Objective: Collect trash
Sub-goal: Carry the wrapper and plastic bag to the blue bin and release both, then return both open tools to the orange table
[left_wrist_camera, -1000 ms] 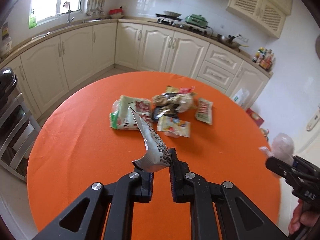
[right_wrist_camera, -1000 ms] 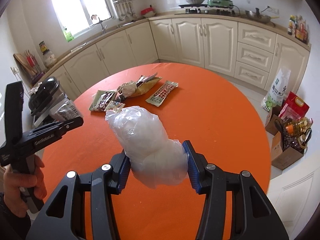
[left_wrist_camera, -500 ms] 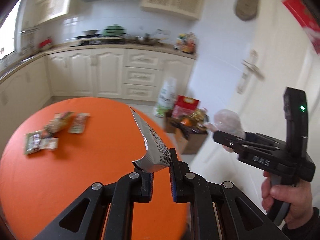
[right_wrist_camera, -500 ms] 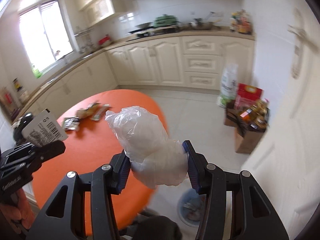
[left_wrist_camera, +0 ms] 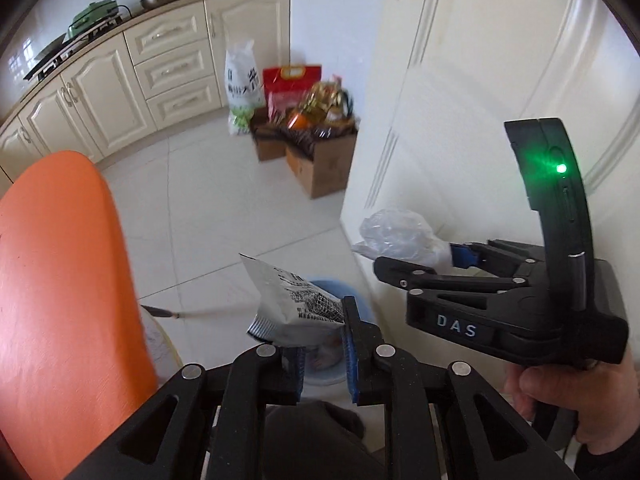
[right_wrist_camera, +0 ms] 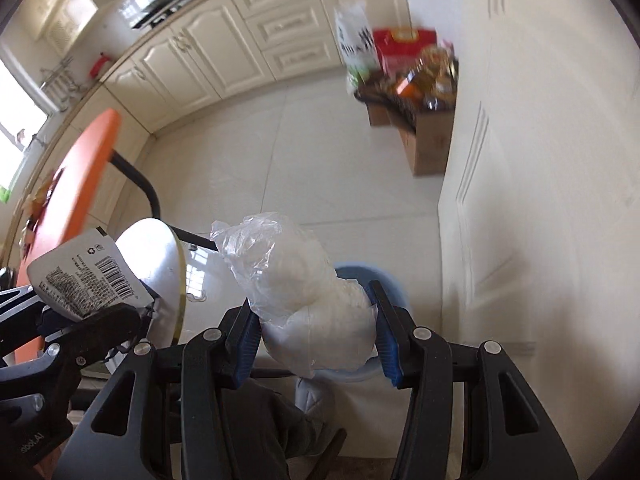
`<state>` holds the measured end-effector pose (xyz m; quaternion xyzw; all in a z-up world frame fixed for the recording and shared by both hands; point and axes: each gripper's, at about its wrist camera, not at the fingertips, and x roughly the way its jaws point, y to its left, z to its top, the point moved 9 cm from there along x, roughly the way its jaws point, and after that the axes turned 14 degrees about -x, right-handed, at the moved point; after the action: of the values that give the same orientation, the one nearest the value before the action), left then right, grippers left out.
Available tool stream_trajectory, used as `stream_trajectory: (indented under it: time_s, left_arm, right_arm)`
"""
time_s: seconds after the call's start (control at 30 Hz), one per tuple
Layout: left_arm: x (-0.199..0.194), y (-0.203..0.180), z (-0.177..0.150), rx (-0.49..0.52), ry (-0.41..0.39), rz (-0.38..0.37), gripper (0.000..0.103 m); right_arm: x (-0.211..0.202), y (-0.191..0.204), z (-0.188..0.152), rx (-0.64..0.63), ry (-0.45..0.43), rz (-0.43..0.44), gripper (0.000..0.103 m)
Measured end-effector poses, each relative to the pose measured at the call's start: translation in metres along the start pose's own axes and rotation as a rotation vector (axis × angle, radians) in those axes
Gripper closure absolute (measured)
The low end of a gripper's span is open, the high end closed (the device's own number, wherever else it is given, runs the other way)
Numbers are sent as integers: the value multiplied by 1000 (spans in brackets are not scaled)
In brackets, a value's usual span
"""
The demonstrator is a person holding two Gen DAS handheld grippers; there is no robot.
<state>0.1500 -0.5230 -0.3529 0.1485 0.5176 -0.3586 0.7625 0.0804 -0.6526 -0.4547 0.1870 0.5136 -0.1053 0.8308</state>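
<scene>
Over the blue bin [left_wrist_camera: 340, 292] now rather than the orange table [left_wrist_camera: 60, 280], the left gripper [left_wrist_camera: 323, 354] clamps its silver wrapper [left_wrist_camera: 292, 300] and the right gripper [right_wrist_camera: 316, 340] its plastic bag [right_wrist_camera: 296, 280], ready for dropping.

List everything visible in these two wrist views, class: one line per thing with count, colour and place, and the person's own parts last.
Snack wrapper: 1, silver, in left claw.
Plastic bag: 1, clear, in right claw.
Bin: 1, blue, on floor below both claws.
Table: 1, orange, left.
Cardboard boxes: 2, brown, by the door, filled with goods.
Cabinets: cream, far wall.
Left claw: black, blue pads.
Right claw: black, blue pads.
Hand: 1, on right claw's handle.
</scene>
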Motion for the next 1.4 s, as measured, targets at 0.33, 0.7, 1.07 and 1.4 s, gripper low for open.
stream_trajectory:
  time_s: [0.33,0.7,1.07,1.4]
  left_arm:
    - [25,-31,18,-12,58,78,27]
    - [-42,-20,40,-40,-96,44,1]
    - [-149,5,-1,-84,-285,39,1]
    - [-273,64,-79,-227,-479,82,1]
  right_arm:
    - [67,-24,-17,139,105,24,3]
    - [36,-29,-16,184,71,-39,0]
    - [-68,25,42,103,-158,-62,0]
    - [-163,135,91,-77,-352,-21,0]
